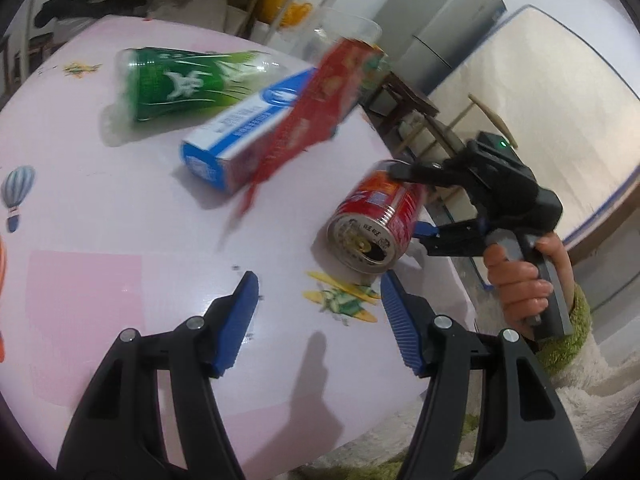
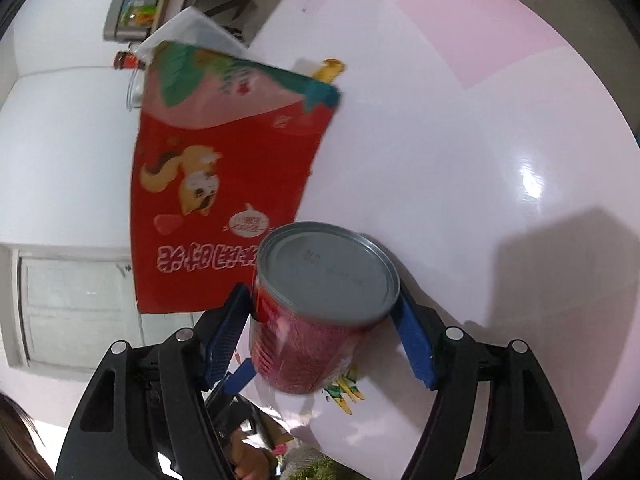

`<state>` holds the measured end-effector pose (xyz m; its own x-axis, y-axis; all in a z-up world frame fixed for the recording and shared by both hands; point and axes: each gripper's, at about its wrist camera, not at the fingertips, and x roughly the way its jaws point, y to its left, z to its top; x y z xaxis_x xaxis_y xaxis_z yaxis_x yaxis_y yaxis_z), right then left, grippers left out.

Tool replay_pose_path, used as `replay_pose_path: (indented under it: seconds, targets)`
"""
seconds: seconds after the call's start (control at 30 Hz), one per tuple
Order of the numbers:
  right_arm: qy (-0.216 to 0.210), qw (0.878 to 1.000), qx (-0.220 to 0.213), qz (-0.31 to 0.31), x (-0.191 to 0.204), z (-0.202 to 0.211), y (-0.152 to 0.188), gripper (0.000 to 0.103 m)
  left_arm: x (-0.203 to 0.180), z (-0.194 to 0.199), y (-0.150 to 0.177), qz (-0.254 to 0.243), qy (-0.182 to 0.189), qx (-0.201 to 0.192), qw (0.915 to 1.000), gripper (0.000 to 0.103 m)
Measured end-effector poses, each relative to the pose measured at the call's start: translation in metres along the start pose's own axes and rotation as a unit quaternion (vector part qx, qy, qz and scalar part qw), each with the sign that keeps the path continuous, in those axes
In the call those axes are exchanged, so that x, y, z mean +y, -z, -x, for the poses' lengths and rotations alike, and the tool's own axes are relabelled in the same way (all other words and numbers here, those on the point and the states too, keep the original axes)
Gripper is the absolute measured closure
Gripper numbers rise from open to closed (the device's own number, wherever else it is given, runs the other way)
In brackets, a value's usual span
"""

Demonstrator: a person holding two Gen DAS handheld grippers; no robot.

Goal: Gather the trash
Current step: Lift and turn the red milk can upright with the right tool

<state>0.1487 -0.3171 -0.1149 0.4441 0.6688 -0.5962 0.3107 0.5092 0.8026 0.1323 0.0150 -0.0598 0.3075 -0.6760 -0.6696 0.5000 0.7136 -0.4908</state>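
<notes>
A red drink can (image 1: 374, 216) lies on its side near the right edge of the pink table (image 1: 80, 208), its open top facing my left camera. My right gripper (image 1: 406, 200) is shut on it, one pad on each side of its body. The right wrist view shows the can (image 2: 320, 312) bottom-up between the right gripper's (image 2: 322, 292) blue pads. A red snack bag (image 1: 316, 112) is blurred and tilted above a blue-and-white carton (image 1: 240, 140); what holds the bag (image 2: 224, 176) is not visible. A green-labelled plastic bottle (image 1: 180, 80) lies farther back. My left gripper (image 1: 319, 280) is open and empty.
A clear plastic container (image 1: 348, 28) stands beyond the table's far edge. A grey fridge (image 1: 444, 20), a mattress (image 1: 540, 92) and wooden furniture (image 1: 400, 96) are to the right. A hand in a green sleeve (image 1: 520, 280) holds the right gripper. Pale carpet (image 1: 580, 400) lies below.
</notes>
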Motion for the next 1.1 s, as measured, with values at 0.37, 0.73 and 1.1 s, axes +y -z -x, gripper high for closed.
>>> replay_pose_path:
  seconds: [0.37,0.73,1.1]
  targets:
    - [0.155,0.96,-0.076,0.219,0.051,0.035,0.026,0.011,-0.017,-0.026,0.003,-0.029,0.0,0.027,0.9992,0.044]
    - [0.303,0.726,0.01,0.617,0.107,-0.026,0.091,0.006,0.011,-0.006,0.007,0.006,-0.038,0.015,0.9991,0.044]
    - [0.217,0.849,0.058,0.478,0.094,-0.029,0.033,0.012,0.003,-0.007,0.004,-0.006,-0.037,0.013,0.9992,0.044]
